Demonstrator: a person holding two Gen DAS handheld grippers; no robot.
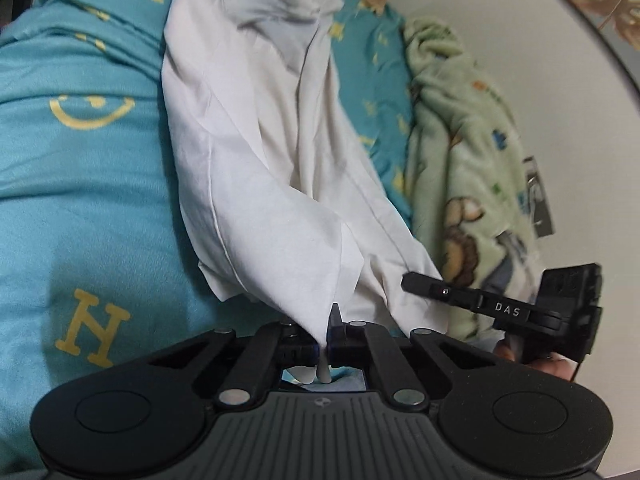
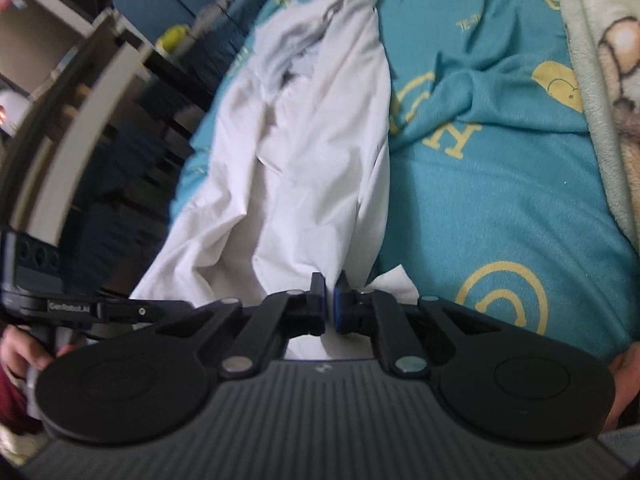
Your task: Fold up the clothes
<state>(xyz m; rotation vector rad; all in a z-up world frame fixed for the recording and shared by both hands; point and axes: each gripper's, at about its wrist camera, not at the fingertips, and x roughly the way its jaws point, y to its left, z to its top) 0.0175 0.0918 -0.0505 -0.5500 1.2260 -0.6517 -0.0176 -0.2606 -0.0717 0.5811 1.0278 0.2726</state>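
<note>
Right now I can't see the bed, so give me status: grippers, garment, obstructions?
Left gripper shut on white garment. Right gripper shut on same garment. Garment bunched, unfolded, on teal bedsheet. Green blanket alongside, not blocking.

Both wrist cameras look forward along their own fingers from close above the bed, the left facing the wall side, the right facing the room, sharing the white garment and teal sheet.
</note>
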